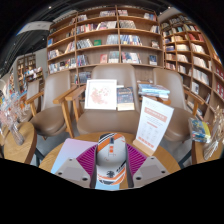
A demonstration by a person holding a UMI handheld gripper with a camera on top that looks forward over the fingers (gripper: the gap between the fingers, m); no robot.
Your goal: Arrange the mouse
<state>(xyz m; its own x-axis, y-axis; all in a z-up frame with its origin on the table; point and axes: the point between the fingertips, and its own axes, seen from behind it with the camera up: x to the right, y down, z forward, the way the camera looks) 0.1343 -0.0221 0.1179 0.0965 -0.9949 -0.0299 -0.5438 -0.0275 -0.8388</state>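
A: Where is the mouse?

B: Between the two fingers of the gripper, right at their tips, a grey and white rounded thing seen end-on. It sits above the round wooden tabletop.

A: Are the jaws clamped on it?

B: The pink pads stand at either side and seem to meet its flanks, but I cannot tell whether both truly press on it or whether it is lifted clear of the tabletop.

A: What else lies near?

B: A white standing sign with orange print just right of the mouse, on the tabletop. Beyond it, a tan sofa with booklets propped on its back, and further off tall bookshelves filled with books. A wooden armchair stands left of the sofa.
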